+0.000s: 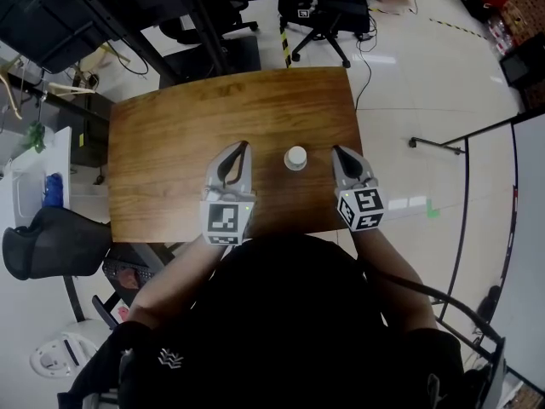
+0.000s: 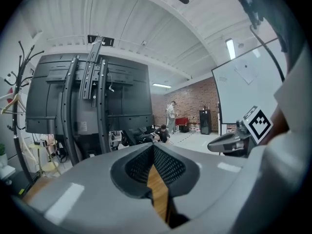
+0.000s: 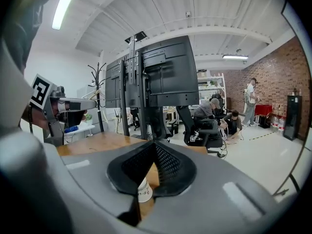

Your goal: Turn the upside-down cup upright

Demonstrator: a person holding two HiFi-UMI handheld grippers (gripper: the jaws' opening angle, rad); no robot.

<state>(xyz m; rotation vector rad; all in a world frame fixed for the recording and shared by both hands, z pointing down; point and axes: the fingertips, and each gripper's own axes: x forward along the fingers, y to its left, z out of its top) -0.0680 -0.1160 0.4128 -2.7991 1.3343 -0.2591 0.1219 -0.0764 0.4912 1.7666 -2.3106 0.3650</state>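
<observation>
A small white paper cup (image 1: 295,158) stands on the wooden table (image 1: 170,143), between my two grippers. In the right gripper view the cup (image 3: 144,191) shows through the gap under the jaws, its wide end down and its narrow end up. My left gripper (image 1: 243,146) is to the cup's left, its tips together and nothing held. My right gripper (image 1: 336,151) is just right of the cup, shut and empty, not touching it. From the left gripper (image 2: 153,146) only a strip of table shows between the jaws; the right gripper (image 2: 234,141) shows beside it.
The table's far edge (image 1: 230,77) faces a black office chair (image 1: 328,15) and dark equipment stands (image 3: 156,77). A black chair (image 1: 51,241) sits at the left, a whiteboard (image 1: 528,228) at the right. People are far off across the room (image 3: 214,113).
</observation>
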